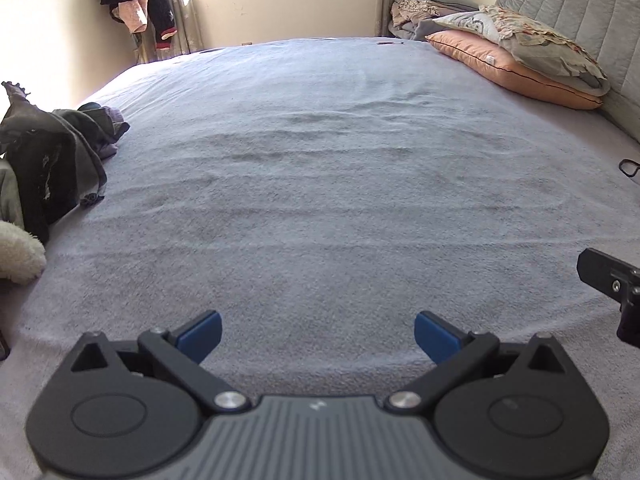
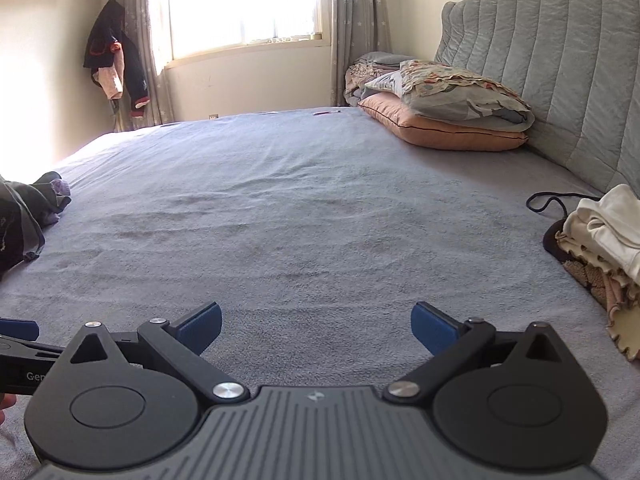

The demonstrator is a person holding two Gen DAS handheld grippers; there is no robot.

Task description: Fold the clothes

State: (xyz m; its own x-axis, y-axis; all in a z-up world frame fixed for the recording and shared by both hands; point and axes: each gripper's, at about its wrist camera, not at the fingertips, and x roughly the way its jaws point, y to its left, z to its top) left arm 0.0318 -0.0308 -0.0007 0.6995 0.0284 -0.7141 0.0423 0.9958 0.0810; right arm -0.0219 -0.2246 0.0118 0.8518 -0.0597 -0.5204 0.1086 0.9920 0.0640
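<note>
A heap of dark grey and black clothes [image 1: 52, 152] lies at the left edge of the grey bed [image 1: 320, 184]; it also shows in the right wrist view [image 2: 24, 212]. A stack of cream and pink clothes [image 2: 604, 248] lies at the bed's right edge. My left gripper [image 1: 318, 336] is open and empty, low over the bed's near edge. My right gripper [image 2: 316, 328] is open and empty, beside it to the right. Part of the right gripper [image 1: 612, 292] shows in the left wrist view.
Stacked pillows [image 2: 448, 112] lie against the padded headboard [image 2: 560, 52] at the far right. A white fluffy item [image 1: 18, 256] lies at the near left. A black cord [image 2: 548, 204] lies near the cream stack. Clothes hang [image 2: 116, 64] by the window.
</note>
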